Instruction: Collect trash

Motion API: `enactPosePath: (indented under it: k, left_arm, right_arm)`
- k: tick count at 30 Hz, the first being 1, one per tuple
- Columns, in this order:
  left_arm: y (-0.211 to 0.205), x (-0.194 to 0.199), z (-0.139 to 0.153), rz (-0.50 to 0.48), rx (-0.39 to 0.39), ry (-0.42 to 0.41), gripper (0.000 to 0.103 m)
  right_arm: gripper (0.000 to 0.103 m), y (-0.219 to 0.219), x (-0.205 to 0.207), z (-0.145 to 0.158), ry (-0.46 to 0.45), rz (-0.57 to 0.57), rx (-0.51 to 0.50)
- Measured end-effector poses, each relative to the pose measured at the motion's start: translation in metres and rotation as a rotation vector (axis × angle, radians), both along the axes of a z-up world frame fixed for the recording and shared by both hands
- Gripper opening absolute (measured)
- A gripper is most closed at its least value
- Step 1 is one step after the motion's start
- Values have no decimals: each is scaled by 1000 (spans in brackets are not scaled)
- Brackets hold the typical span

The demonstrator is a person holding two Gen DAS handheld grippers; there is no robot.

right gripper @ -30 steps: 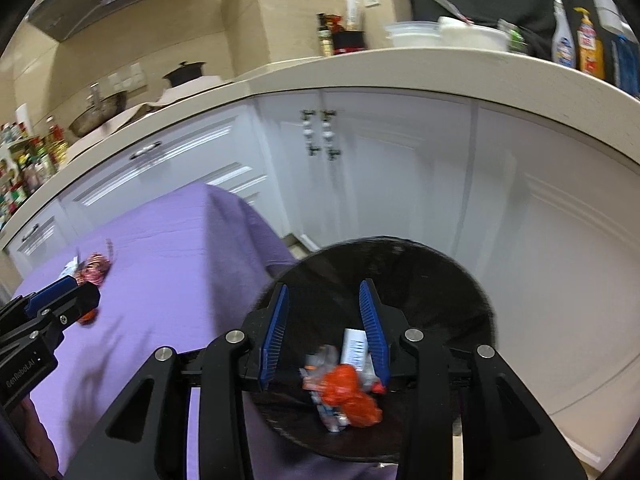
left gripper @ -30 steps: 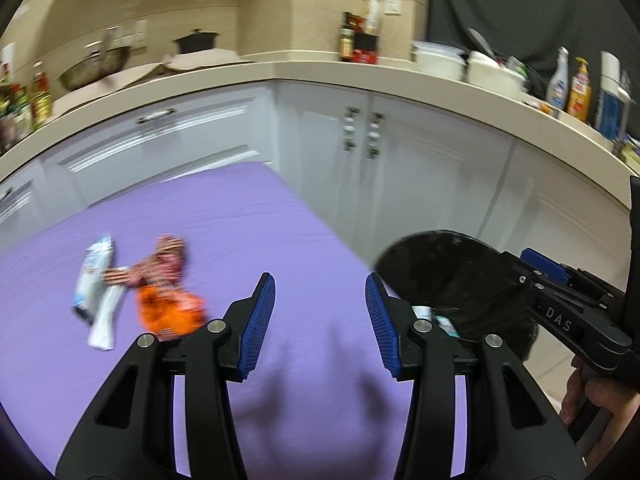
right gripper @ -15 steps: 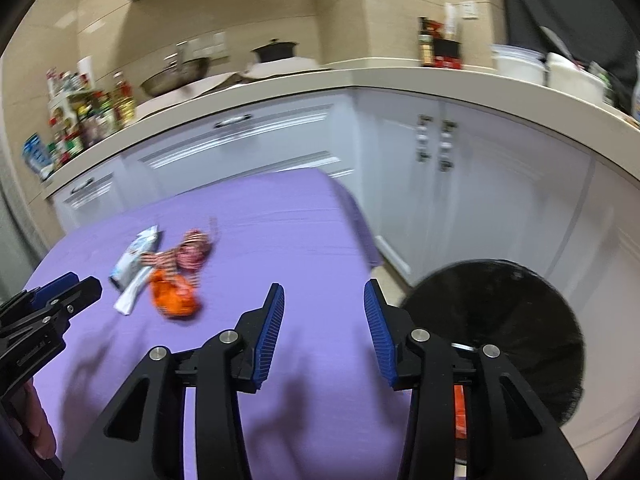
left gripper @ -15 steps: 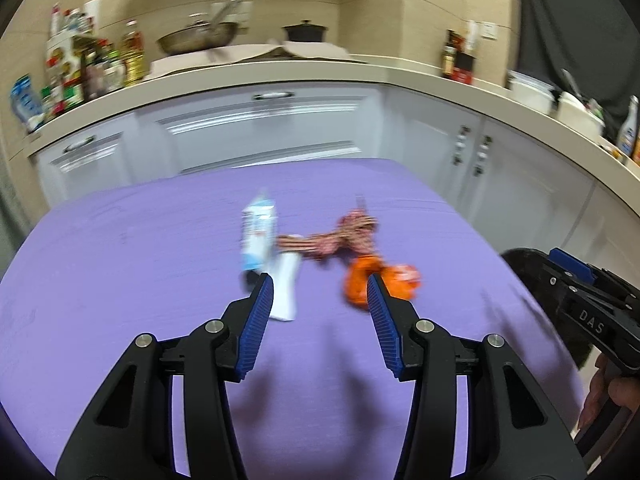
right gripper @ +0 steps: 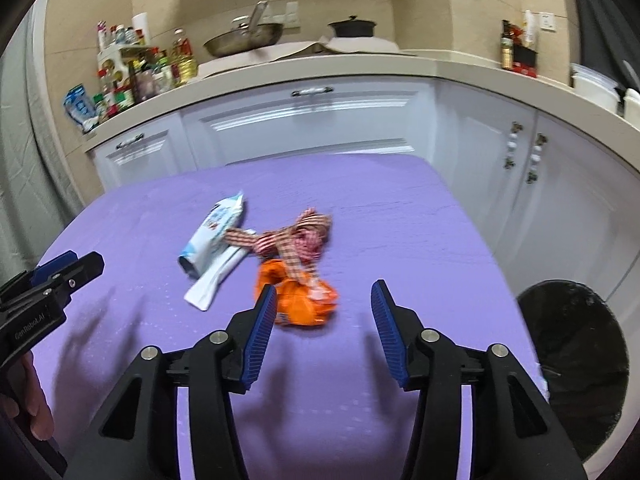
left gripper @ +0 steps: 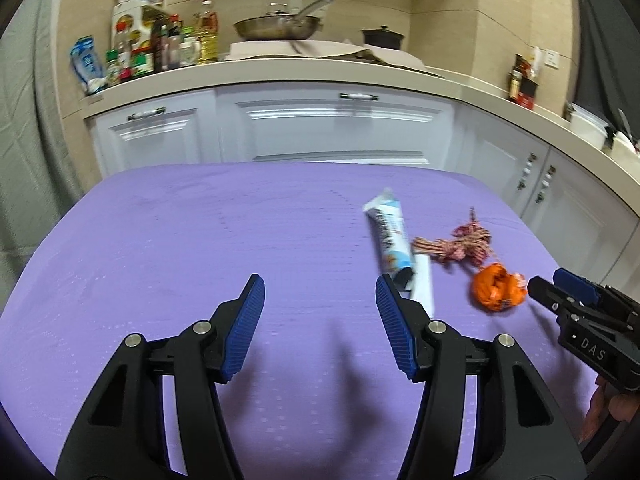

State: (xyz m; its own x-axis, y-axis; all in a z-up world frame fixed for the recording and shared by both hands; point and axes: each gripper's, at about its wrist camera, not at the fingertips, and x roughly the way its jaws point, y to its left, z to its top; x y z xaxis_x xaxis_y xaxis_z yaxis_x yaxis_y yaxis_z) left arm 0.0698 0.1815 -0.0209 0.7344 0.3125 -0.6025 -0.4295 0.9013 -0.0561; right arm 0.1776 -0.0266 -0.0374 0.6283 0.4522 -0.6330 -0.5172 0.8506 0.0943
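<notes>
Having swung back from the black bin (right gripper: 576,364), the right gripper (right gripper: 322,320) hangs wide open and empty just short of the orange wrapper (right gripper: 298,300) on the purple table (right gripper: 400,220); the left gripper (left gripper: 320,320), equally spread and empty, waits beside the blue-and-white packet (left gripper: 390,240).

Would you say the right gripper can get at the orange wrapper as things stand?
Probably yes: the right gripper has its jaws wide open just short of the orange wrapper, with only a checked ribbon draped over its far side.
</notes>
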Motion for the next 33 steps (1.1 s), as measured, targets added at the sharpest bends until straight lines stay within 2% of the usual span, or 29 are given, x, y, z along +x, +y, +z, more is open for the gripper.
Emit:
enactPosePath:
  k: [4,21,24,33]
  left_arm:
    - [12,-4,-5,20,-16,9,56]
    - [29,-9,-18,42,-50,23,57]
    - [26,-7,-19,30,-52,26,57]
    - [9,6,-19,-19,-56,26,57]
  right_arm:
    - [60,14,1,-5,15,17,-13]
    - [62,34,23,-19,74,-12,-92]
    - [52,33,23,-19,80,-7,-89]
    - [48,23,14,-14,55,2,-80]
